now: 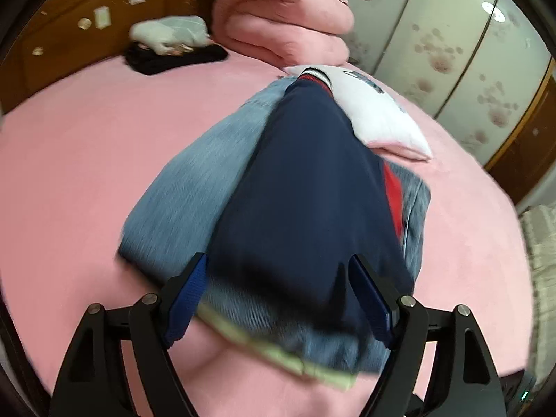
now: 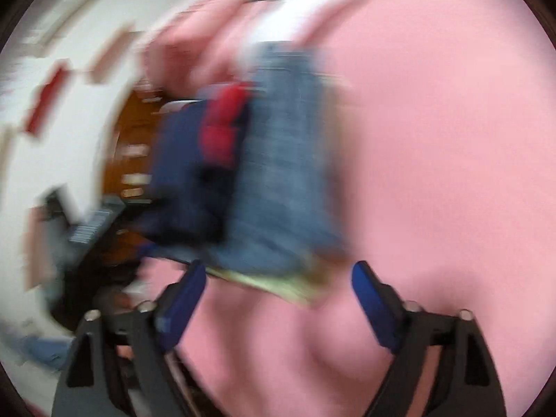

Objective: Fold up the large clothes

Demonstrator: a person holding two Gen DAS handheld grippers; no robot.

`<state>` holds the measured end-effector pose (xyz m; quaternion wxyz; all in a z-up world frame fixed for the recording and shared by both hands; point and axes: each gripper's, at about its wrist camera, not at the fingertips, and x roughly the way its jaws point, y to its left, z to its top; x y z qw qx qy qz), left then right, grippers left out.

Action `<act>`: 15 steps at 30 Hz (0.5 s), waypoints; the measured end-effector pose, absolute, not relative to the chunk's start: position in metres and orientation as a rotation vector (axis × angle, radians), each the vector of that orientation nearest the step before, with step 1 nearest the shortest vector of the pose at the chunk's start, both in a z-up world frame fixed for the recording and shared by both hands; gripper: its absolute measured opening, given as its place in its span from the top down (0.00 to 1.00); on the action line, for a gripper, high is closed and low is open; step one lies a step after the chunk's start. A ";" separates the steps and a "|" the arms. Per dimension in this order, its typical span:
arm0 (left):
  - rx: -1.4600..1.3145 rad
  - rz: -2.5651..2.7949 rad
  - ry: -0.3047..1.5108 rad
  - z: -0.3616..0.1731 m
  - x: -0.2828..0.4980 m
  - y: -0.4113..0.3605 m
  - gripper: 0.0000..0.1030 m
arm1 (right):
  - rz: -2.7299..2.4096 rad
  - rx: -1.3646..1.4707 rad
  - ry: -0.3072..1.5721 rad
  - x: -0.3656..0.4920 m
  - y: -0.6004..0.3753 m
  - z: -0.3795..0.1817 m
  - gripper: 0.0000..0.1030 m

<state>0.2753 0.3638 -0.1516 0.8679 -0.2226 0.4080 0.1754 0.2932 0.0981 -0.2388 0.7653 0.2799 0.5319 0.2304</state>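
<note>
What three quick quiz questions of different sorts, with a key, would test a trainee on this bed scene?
1. True or false: the navy garment lies on top of the jeans.
2. Multiple choice: the left gripper is (A) open, (B) shut on the jeans, (C) out of view.
3. Fill in: the sheet is coloured ____.

Key: 1 true; 2 A, its fingers stand wide apart either side of the garment's near end, pressing nothing; 3 pink. The right gripper is open too, over bare sheet by the jeans' near edge, though that view is badly blurred.
</note>
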 end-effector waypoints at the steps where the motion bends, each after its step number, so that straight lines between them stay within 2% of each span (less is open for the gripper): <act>1: -0.462 0.358 0.882 -0.156 0.265 0.352 0.15 | 0.408 0.575 1.186 0.277 0.078 -0.248 0.13; 7: -0.476 0.281 1.136 -0.192 0.193 0.276 0.15 | 0.142 0.376 1.375 0.182 -0.035 -0.285 0.13; 10: -0.411 0.260 1.226 -0.193 0.155 0.229 0.15 | 0.077 0.312 1.391 0.136 -0.078 -0.275 0.12; 15: -0.301 0.138 1.305 -0.164 0.093 0.146 0.15 | 0.002 0.133 1.440 0.068 -0.116 -0.238 0.12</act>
